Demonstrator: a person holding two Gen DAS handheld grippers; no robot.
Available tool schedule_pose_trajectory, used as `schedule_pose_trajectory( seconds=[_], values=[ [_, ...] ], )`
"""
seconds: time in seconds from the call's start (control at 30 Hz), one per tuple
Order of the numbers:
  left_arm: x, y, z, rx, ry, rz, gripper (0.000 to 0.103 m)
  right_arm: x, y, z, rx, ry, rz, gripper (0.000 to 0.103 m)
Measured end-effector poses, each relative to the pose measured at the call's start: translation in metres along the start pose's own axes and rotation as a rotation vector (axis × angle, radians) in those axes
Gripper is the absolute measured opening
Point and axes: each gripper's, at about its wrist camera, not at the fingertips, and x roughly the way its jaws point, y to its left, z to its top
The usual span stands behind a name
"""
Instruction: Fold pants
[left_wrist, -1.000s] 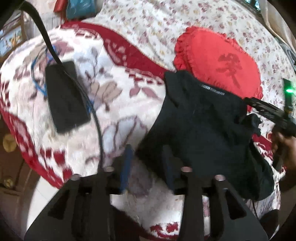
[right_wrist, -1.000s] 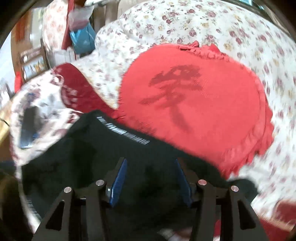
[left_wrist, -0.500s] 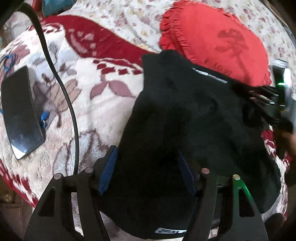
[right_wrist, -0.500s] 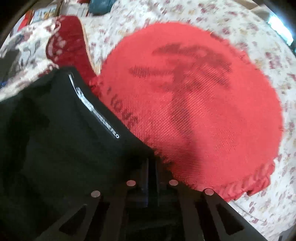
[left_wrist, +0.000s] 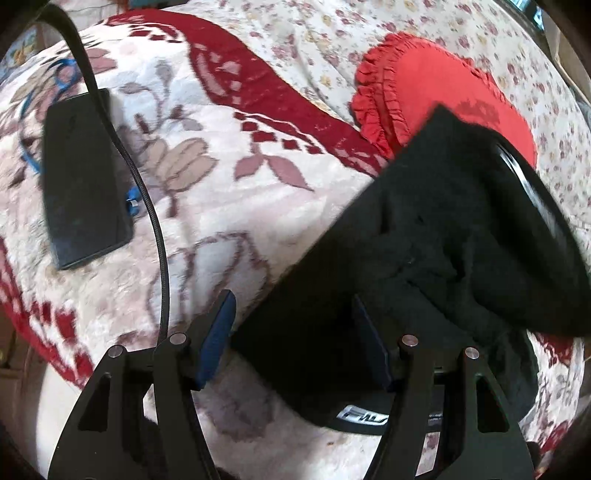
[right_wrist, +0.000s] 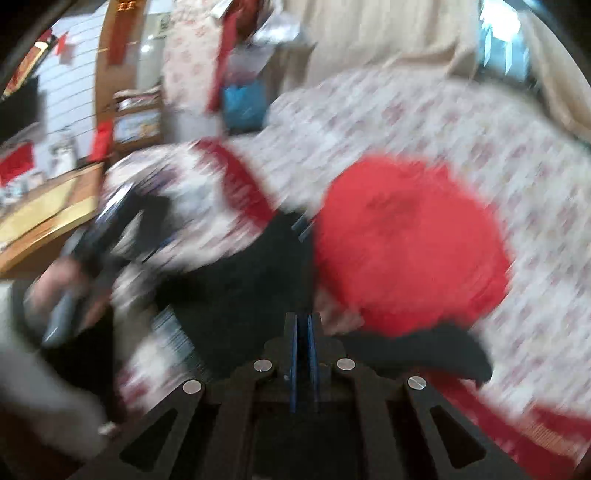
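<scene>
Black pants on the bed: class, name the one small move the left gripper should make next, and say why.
Probably shut the left gripper on the black pants. Its blue pads stand open with the near edge of the cloth between them. The right gripper looks shut, apparently pinching the far side near the red cushion, though that view is blurred.

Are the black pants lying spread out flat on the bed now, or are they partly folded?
Partly folded, not flat: in the left wrist view the black pants have one layer turned over onto another, with bunched creases. A neat finished fold is not visible.
</scene>
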Motion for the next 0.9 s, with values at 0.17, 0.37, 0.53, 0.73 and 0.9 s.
schedule_pose_trajectory(
  seconds=[0.17, 0.37, 0.53, 0.73, 0.9],
  values=[
    [-0.017, 0.006, -0.002, -0.026, -0.018, -0.014, 0.065, 0.048, 0.029, -0.075, 0.115, 0.246, 0.109, 0.005],
    [-0.024, -0.004, -0.001, 0.013, -0.034, -0.02, 0.065, 0.008, 0.004, -0.022, 0.213, 0.025, 0.124, 0.08],
    [-0.012, 0.006, 0.001, -0.036, -0.003, -0.04, 0.065, 0.035, 0.031, 0.034, 0.163, -0.072, 0.118, 0.083],
    [-0.024, 0.032, 0.017, -0.075, -0.056, -0.001, 0.065, 0.107, 0.111, 0.039, -0.087, 0.028, 0.132, 0.063],
    [-0.025, 0.059, 0.018, -0.089, -0.055, 0.066, 0.065, 0.168, 0.115, 0.044, -0.099, 0.1, 0.083, 0.056]
  ],
)
